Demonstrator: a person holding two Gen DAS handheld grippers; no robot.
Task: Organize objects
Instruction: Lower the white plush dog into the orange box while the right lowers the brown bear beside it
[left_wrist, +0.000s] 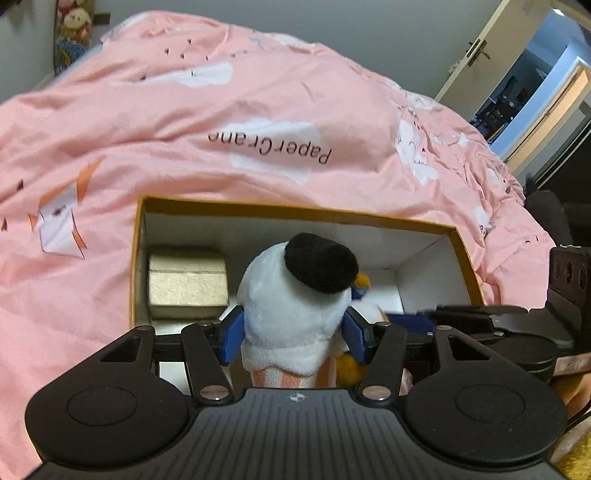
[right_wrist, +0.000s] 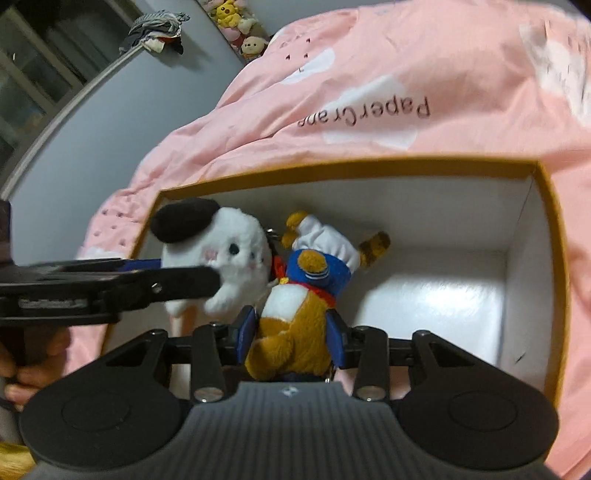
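Observation:
An open box (left_wrist: 295, 212) with an orange rim and white inside lies on a pink duvet; it also shows in the right wrist view (right_wrist: 550, 221). My left gripper (left_wrist: 295, 328) is shut on a white plush toy with a black ear (left_wrist: 295, 295) and holds it over the box. The same toy shows in the right wrist view (right_wrist: 229, 251), with my left gripper (right_wrist: 177, 280) coming in from the left. My right gripper (right_wrist: 291, 336) is shut on a brown plush toy in a blue and white sailor outfit (right_wrist: 295, 310), held inside the box beside the white toy.
A small beige box (left_wrist: 186, 282) sits in the left end of the open box. The pink duvet (left_wrist: 221, 122) surrounds the box. An open door (left_wrist: 491, 51) is at the far right. Plush toys (right_wrist: 240, 26) line the far wall.

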